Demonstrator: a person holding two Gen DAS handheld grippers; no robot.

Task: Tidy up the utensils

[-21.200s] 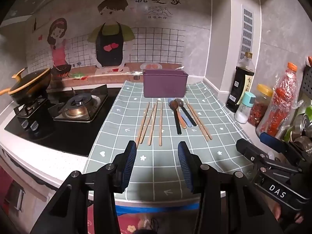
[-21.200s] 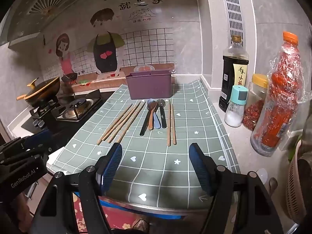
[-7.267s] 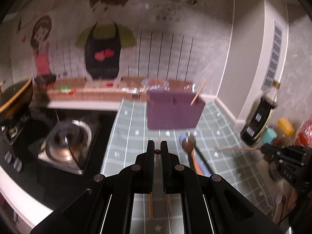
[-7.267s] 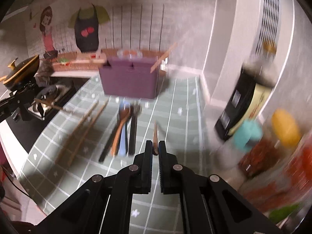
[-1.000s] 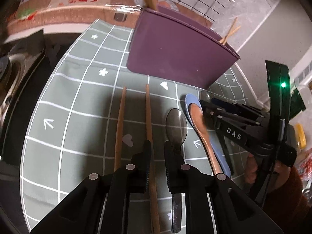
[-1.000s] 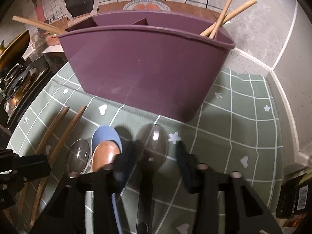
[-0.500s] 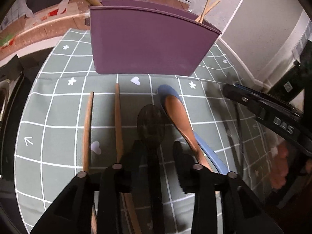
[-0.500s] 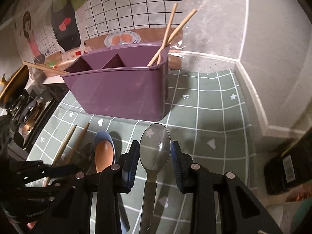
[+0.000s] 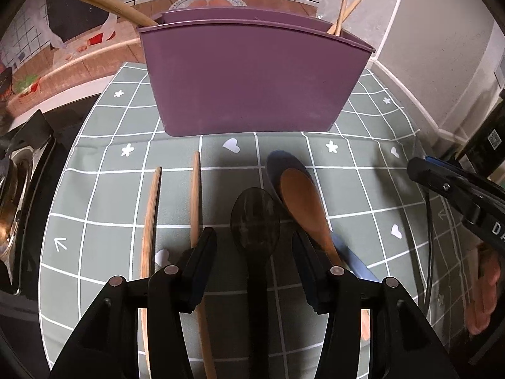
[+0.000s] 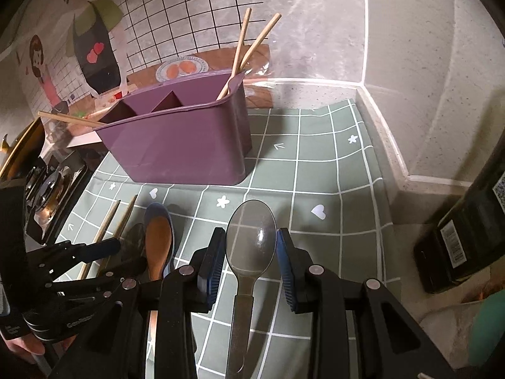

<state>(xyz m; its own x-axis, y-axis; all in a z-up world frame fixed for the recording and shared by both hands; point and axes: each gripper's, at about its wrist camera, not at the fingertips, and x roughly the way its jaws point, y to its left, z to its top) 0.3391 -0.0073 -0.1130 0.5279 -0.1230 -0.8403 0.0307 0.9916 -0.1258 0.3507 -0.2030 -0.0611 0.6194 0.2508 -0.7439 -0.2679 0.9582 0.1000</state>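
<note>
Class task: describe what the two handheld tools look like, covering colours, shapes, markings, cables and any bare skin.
Both tools are matte black, angular linkage frames with silver rivets. The left tool has dark blue ribbed pads; the right tool has brighter blue ribbed ones. The left tool's body carries white "GenRobot" lettering, and the right tool's shows white letters beginning "DA" plus a thin black cable. Bare fingers grip the right tool; no sleeve shows.

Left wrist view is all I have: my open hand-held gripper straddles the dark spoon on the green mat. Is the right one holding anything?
Observer: Yes. The right hand-held gripper has the bowl of a translucent grey spoon between its blue pads, which appear to touch both edges.
Operator: Does the organizer have a free section?
Observer: The purple plastic organizer is divided inside. The section next to the two wooden chopsticks at its right end has nothing sticking out.
</note>
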